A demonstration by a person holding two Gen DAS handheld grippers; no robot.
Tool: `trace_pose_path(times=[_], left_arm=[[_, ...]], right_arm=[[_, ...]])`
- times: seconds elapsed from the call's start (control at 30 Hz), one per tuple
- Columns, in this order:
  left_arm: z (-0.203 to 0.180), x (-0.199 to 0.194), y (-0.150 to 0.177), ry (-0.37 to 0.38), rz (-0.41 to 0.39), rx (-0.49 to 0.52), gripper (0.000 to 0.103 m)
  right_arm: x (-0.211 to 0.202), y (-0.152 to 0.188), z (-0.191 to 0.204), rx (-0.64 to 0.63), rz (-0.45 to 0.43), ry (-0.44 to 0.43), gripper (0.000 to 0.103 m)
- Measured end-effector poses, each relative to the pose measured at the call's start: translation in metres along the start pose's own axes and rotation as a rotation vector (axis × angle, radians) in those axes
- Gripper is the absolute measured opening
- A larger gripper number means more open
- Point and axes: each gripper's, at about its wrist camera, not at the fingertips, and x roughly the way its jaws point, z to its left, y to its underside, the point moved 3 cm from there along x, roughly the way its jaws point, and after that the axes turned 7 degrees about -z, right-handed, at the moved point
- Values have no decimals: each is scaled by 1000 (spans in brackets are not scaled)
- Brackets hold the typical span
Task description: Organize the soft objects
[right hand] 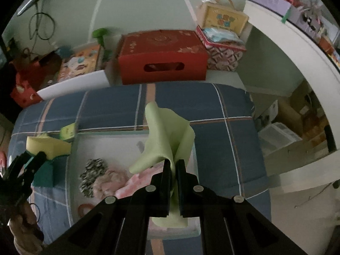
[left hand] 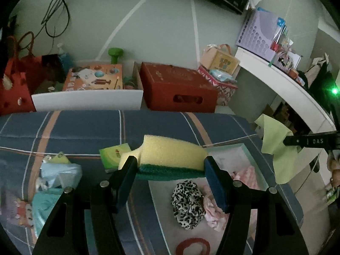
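Note:
My left gripper (left hand: 170,162) is shut on a yellow sponge with a green scouring side (left hand: 172,153), held above the plaid bed cover at the left edge of the white tray (left hand: 250,148). The sponge also shows in the right wrist view (right hand: 47,146). My right gripper (right hand: 173,163) is shut on a light green cloth (right hand: 167,136), held over the tray (right hand: 110,140). The cloth shows at the right of the left wrist view (left hand: 274,146). In the tray lie a leopard-print scrunchie (left hand: 188,204), pink fabric pieces (left hand: 214,210) and a red ring (left hand: 193,246).
A green sponge packet (left hand: 113,155) and light blue and teal cloths (left hand: 57,174) lie on the bed cover (left hand: 85,127). Beyond the bed stand a red box (left hand: 178,87), a white bin of toys (left hand: 89,99), a red bag (left hand: 14,89) and a white shelf (left hand: 282,80).

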Motion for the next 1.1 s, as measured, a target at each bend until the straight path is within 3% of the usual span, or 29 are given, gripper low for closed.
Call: trace_pose_path(times=[0.37,0.53,0.73,0.87,0.9,0.97,1.0,1.1], left_arm=[[-2,41,2,0,27,3,66],[-13,51,6,-16,31,61,66],[-28,62,18,-32,126,150,66],[-33,66,25,14,202,140,66],[-33,66,27,14,218,131,67],[-32,64,27,13,234,124,68],[-31,63,27,12,239,123,69],[-28,55,25,-9,258,111,70]], right_arm=[[72,-9,-1,-17,69,39,6],[96,-3,3,-30,102,51,6],[113,10,9,-31,151,31,6],[110,11,12,-36,158,16,8],[108,10,12,-35,160,11,16],[103,10,13,-36,159,6,44],[101,11,13,-38,154,7,63],[91,10,16,-51,143,6,66]])
